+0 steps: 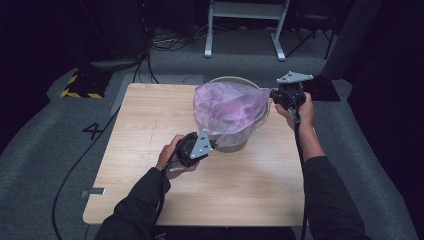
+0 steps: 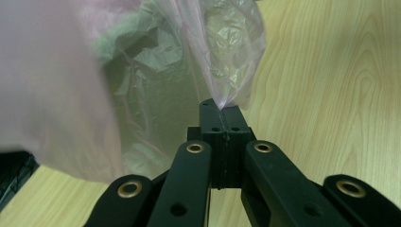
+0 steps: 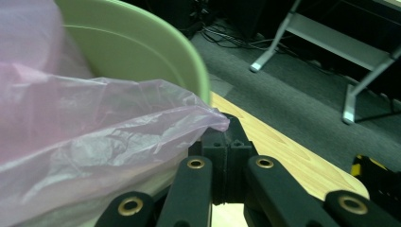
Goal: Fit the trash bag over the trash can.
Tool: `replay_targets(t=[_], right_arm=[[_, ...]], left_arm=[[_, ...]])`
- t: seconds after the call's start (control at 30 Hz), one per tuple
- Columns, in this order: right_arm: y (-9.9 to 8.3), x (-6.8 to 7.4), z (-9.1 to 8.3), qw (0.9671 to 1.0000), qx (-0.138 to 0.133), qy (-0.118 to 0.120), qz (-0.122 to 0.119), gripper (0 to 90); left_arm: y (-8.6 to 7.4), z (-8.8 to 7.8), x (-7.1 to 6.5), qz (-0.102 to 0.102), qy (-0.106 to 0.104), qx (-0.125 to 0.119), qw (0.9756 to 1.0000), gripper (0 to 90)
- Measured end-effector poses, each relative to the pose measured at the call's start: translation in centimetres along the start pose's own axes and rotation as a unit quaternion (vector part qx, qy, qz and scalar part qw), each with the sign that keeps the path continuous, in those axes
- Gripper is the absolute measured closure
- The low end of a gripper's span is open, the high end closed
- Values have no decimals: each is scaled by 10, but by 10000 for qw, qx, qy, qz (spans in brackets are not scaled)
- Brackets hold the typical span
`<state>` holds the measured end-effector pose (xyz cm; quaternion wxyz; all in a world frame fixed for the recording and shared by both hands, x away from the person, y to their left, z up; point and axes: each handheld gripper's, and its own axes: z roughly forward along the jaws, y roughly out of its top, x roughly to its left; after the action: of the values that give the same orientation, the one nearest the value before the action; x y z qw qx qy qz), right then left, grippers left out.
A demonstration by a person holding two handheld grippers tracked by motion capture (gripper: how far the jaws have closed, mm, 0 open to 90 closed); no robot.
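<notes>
A thin pink plastic bag [image 1: 227,106] lies draped over the mouth of a pale green bucket [image 1: 235,143] on the wooden table [image 1: 150,125]. My left gripper [image 1: 215,144] is at the bucket's near side, shut on the bag's edge; the pinched film [image 2: 222,101] rises from its closed tips. My right gripper [image 1: 272,95] is at the bucket's far right rim, shut on another corner of the bag [image 3: 220,122], with the green rim [image 3: 189,61] just beyond it. The bag is stretched between the two grippers.
The table's right edge [image 3: 302,156] runs close beside the right gripper. Grey carpet [image 1: 40,145] surrounds the table, with cables [image 1: 80,160] trailing at the left. A white metal frame [image 1: 245,30] stands on the floor behind the table.
</notes>
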<state>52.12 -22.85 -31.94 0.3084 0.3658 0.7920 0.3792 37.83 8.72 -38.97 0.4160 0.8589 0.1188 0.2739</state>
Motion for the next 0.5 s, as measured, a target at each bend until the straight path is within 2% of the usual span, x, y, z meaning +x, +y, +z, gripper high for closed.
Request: replay_targets(t=[0.07,0.13,0.2,0.3,0.43,0.5], right_arm=[[0,-4,4,9999,-21,32,100,900],[0,-7,9,9999,-5,-5,134,900],[-1,-9,12,9998,21,4,176,900],[-4,-12,17,9997,24,37,250,900],[-6,-14,19,9995,12,96,303,900],[-7,-15,19,9994,10,93,335,900]], left_arm=[[-5,-1,2,-87,-60,9,9999,900],[-10,-2,4,-110,-23,41,9999,900],[-14,-3,5,-190,-105,22,9998,900],[-19,-4,4,-215,-138,49,9997,900],[-26,-4,1,-147,-253,206,9994,900],[-28,-4,0,-141,-300,172,9993,899]])
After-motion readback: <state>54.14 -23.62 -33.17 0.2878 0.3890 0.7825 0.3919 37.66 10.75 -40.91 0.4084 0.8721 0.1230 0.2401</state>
